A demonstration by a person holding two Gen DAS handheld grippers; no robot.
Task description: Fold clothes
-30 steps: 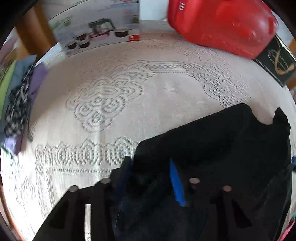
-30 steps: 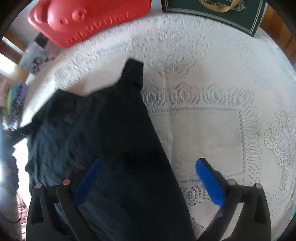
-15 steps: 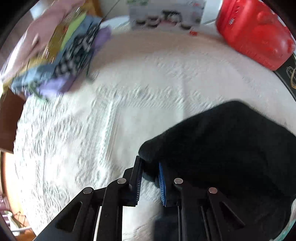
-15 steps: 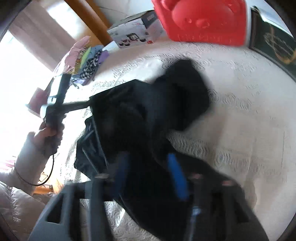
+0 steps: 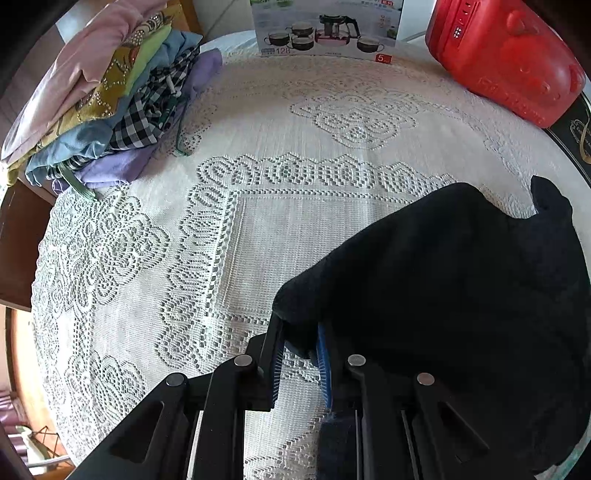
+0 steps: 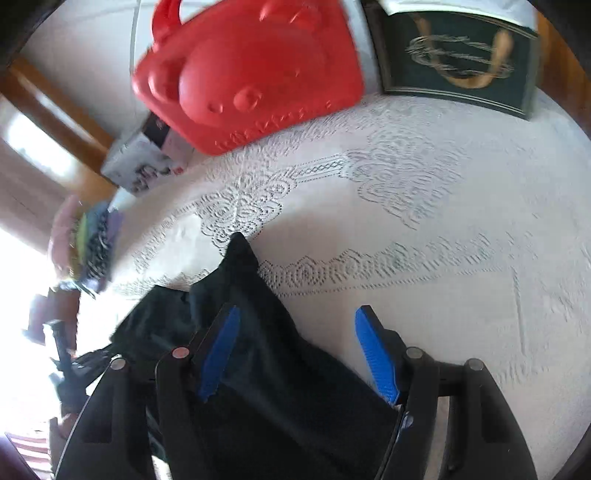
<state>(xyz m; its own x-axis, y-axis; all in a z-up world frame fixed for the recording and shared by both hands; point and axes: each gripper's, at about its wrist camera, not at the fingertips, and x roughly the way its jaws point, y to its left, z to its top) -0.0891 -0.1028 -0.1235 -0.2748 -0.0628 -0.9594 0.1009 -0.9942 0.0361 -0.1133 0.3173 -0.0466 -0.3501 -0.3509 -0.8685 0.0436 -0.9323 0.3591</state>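
A black garment (image 5: 443,295) lies bunched on the white lace tablecloth (image 5: 184,258), at the lower right of the left wrist view. My left gripper (image 5: 298,328) is shut on its near-left corner, with a fold of cloth pinched between the blue pads. In the right wrist view the same garment (image 6: 280,369) runs up between the fingers of my right gripper (image 6: 298,312) to a pointed tip. These jaws stand fairly wide, and the bunched cloth fills the gap low down, where the pads press on it. The picture is blurred.
A stack of folded clothes (image 5: 110,92) sits at the table's far left near its edge. A tea-set box (image 5: 325,29), a red plastic case (image 6: 251,74) and a dark green box (image 6: 458,59) line the back. Bare lace cloth spreads to the right of the garment.
My left gripper closed on the garment's corner and drew it to the left. The right jaws narrowed around the cloth and the gripper rose.
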